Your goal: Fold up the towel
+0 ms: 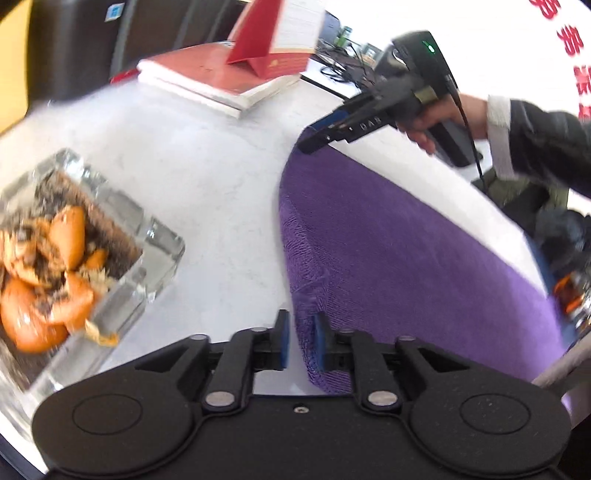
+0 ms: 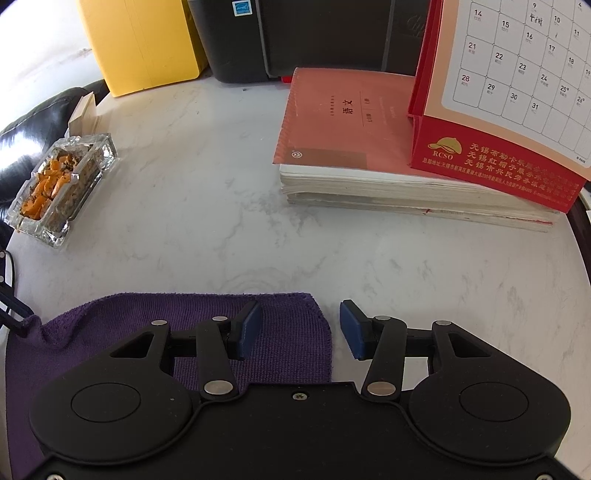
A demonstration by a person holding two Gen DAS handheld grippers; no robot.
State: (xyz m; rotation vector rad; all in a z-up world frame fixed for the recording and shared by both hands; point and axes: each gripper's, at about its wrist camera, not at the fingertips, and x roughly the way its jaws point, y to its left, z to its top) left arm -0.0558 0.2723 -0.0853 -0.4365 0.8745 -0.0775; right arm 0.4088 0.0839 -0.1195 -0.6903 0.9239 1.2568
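Note:
A purple towel lies flat on the white marble table, along its near edge. My left gripper straddles one end of the towel. The hem runs between the blue pads, and a sliver of table shows beside the left pad, so the jaws stand slightly open. A hand holds my right gripper over the towel's far corner. In the right wrist view that gripper is open above the corner of the towel, one pad over cloth and the other over bare table. Nothing is gripped.
A glass ashtray full of orange peel stands left of the towel. At the back a stack of books carries a red desk calendar. A yellow box and a black machine stand behind.

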